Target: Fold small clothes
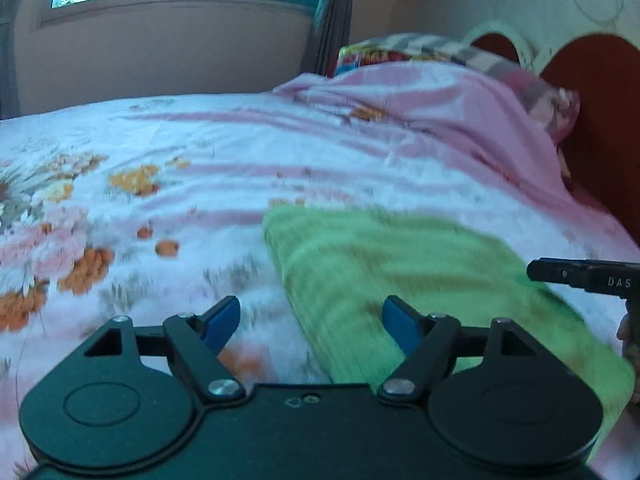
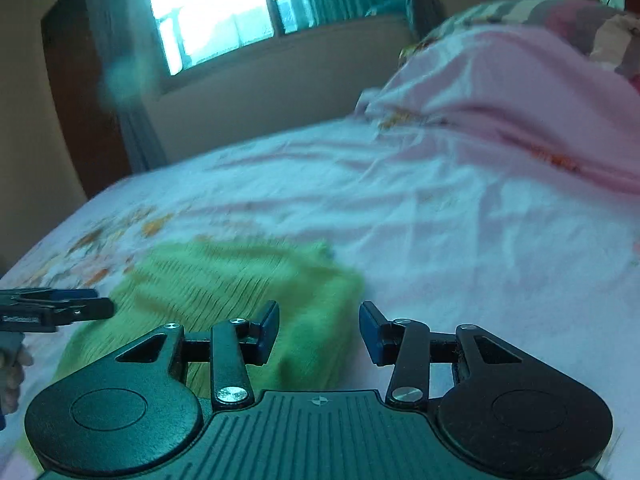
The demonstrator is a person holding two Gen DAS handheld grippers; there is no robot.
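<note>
A green ribbed garment lies flat on the floral bedsheet. My left gripper hovers open over the garment's left edge, with nothing pressed between its blue pads. In the right wrist view the same garment sits left of centre. My right gripper is open above the garment's right edge, one pad over the cloth and the other over the sheet. Each gripper shows side-on in the other's view: the right one, the left one. The picture is blurred.
A pink blanket is bunched over pillows at the far right, against a red headboard. A window and a wall stand beyond the bed's far edge. A hand holds the left gripper's handle.
</note>
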